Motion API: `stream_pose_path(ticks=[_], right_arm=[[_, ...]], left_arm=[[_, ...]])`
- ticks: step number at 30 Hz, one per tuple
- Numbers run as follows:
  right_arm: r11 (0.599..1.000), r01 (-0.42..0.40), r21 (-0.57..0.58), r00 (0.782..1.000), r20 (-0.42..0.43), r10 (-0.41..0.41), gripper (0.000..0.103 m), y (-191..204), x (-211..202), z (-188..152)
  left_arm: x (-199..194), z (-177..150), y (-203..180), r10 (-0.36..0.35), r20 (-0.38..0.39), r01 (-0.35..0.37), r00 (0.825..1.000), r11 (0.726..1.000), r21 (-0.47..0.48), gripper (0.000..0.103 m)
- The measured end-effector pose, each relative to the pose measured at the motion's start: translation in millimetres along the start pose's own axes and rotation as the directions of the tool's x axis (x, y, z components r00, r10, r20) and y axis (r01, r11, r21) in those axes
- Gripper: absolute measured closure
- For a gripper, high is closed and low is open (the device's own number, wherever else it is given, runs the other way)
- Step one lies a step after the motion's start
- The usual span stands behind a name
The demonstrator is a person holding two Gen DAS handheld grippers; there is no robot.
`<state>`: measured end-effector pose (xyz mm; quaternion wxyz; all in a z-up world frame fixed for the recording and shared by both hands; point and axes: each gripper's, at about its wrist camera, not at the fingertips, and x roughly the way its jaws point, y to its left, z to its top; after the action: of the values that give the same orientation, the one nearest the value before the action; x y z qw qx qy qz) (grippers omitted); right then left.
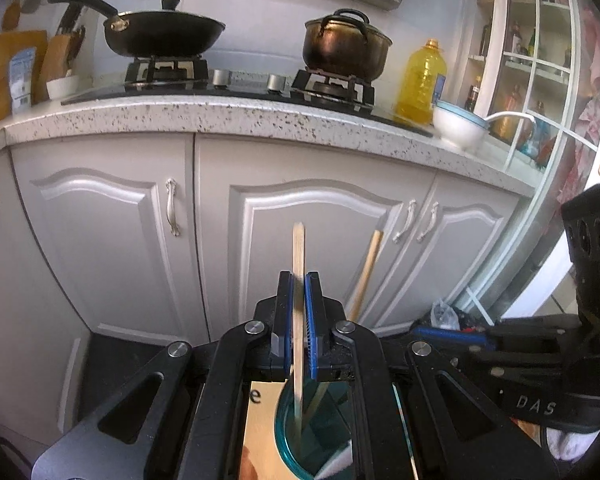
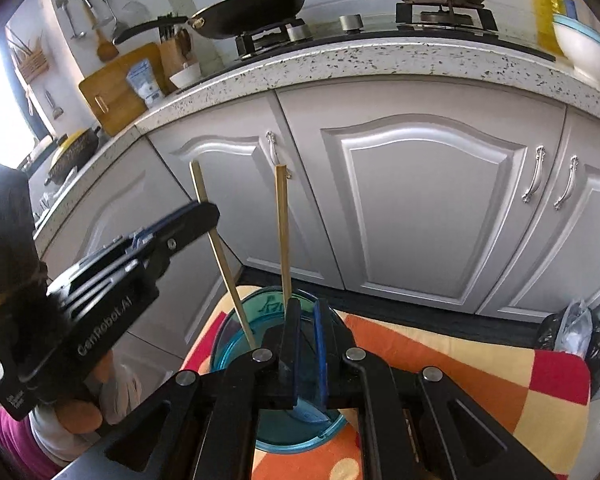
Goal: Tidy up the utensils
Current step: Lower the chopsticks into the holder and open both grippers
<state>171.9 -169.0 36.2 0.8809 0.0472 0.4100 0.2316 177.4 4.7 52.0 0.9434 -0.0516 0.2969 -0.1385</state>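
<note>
Two pale wooden chopsticks stand in a blue translucent cup (image 2: pixel 236 344) on a colourful cloth. My left gripper (image 1: pixel 299 320) is shut on one chopstick (image 1: pixel 299 264), whose lower end reaches down into the cup (image 1: pixel 300 432). In the right wrist view that gripper (image 2: pixel 208 216) grips the left chopstick (image 2: pixel 220 256). The second chopstick (image 2: pixel 283 232) leans in the cup, free; it also shows in the left wrist view (image 1: pixel 366 272). My right gripper (image 2: pixel 305 344) sits just above the cup, jaws slightly apart, holding nothing.
White cabinet doors (image 2: pixel 432 200) stand close ahead under a speckled counter (image 1: pixel 220 116). On it are a wok (image 1: pixel 160 32), a pot (image 1: pixel 346 46), an oil bottle (image 1: pixel 422 80) and a white bowl (image 1: pixel 458 126). A checked orange cloth (image 2: pixel 460 376) lies under the cup.
</note>
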Motion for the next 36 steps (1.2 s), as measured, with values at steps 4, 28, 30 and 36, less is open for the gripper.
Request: stream_pose_path(ticks=[4, 28, 30, 36], right_arm=[[1.0, 0.006, 0.004, 1.0, 0.008, -0.006, 0.097, 2.0, -7.3, -1.1], [0.999, -0.007, -0.04, 0.996, 0.089, 0.01, 0.077, 26.8, -94.2, -54.7], [0.999, -0.002, -0.036, 0.996, 0.087, 0.005, 0.075, 25.7, -101.4, -65.8], [0.999, 0.029, -0.025, 0.997, 0.065, -0.027, 0.071, 16.5, -114.4, -101.0]], left_arm=[[-3.3, -2.9, 0.5, -0.009, -0.023, 0.009, 1.0, 1.0, -0.006, 0.088], [-84.1, -54.9, -22.6, 0.078, -0.087, -0.076, 0.993, 0.997, 0.027, 0.063], [-88.4, -60.6, -27.3, 0.086, -0.092, -0.083, 0.992, 0.996, 0.035, 0.063], [-96.7, -78.6, -42.0, 0.084, -0.114, -0.077, 0.99, 0.995, 0.066, 0.063]])
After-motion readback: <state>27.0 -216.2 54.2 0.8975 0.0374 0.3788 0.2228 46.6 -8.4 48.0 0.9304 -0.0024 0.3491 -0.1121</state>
